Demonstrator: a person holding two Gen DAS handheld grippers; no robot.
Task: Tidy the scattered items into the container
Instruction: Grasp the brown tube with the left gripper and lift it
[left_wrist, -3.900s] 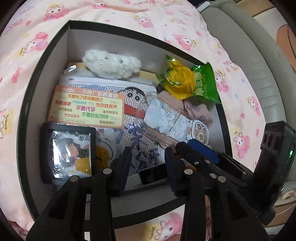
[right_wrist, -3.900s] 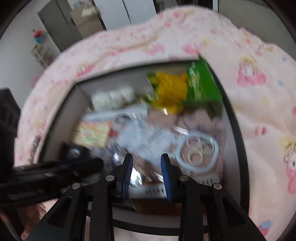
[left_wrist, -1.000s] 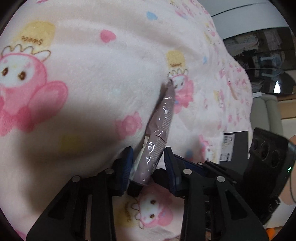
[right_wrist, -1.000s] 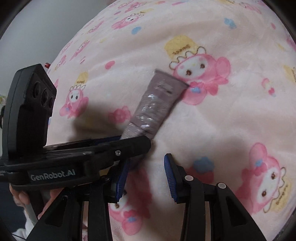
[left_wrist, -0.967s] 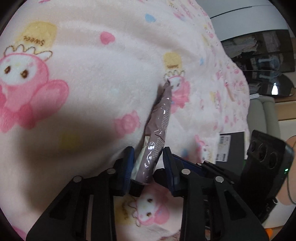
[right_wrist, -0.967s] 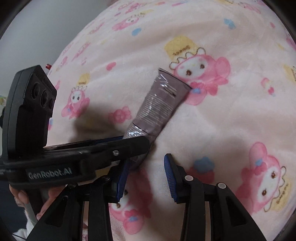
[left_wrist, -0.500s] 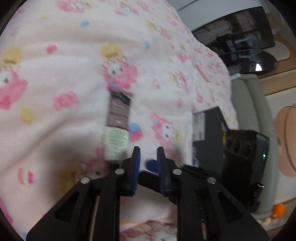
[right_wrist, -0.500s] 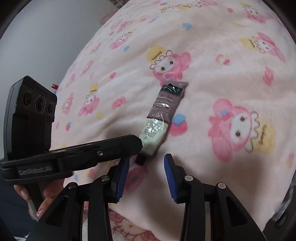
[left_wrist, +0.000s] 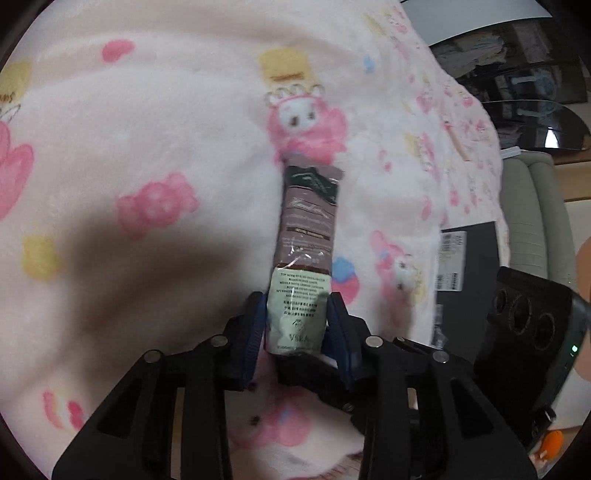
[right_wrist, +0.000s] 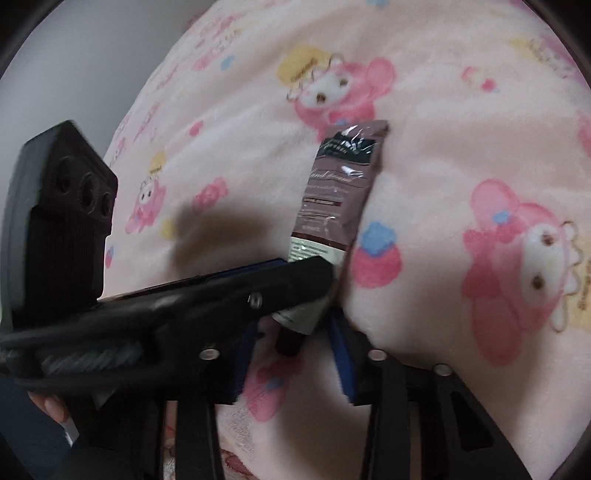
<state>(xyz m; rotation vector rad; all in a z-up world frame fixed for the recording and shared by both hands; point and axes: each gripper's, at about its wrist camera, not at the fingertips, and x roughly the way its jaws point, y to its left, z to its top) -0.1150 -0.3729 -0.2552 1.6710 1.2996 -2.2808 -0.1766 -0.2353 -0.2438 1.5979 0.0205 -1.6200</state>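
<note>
The left tool is seen nearest the lens with its jaws set part-way apart and drawn in against the pale label end of a brown hand-cream tube, the blue pads lying against both edges of that end; the jaws have just been opening to take in the tube's width. The tube appears to be taken by its cap end so that its length hangs clear ahead of the tool. From the right wrist view, the right tool is found with its jaws part-way apart and just been narrowing; the tube's dark cap sits between them, but no pad is seen pressing on it. Beyond the tools the tube is stretched out over a pink cartoon-print blanket on a bed. Further off to the right a black box, judged to be the container, is partly seen at the blanket's edge.
</note>
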